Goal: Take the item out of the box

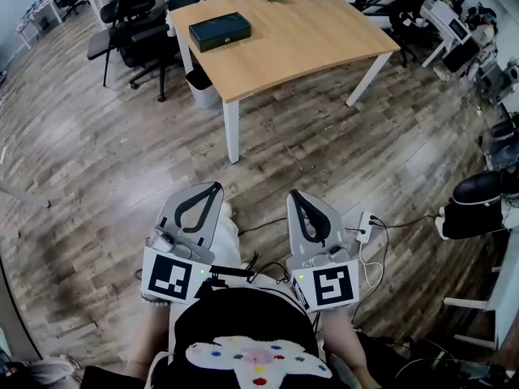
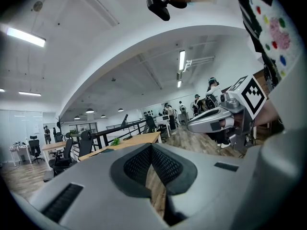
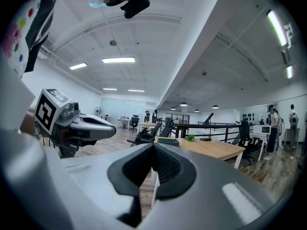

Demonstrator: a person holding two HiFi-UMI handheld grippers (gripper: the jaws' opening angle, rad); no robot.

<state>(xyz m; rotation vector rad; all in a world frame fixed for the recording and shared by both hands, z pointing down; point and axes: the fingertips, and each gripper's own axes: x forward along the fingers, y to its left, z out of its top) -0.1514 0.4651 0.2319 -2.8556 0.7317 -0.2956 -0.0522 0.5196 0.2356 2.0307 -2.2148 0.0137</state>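
Two grippers, left gripper (image 1: 214,187) and right gripper (image 1: 293,194), both pinched shut, empty.
One dark green box (image 1: 220,32) sits on one wooden table (image 1: 308,43), well ahead of both.

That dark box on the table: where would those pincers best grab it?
Likely across its two long sides, coming down from above. The box lies flat and low near a corner of the table. Its short width looks like the easiest span to pinch, and nothing stands over it or beside it to block that approach.
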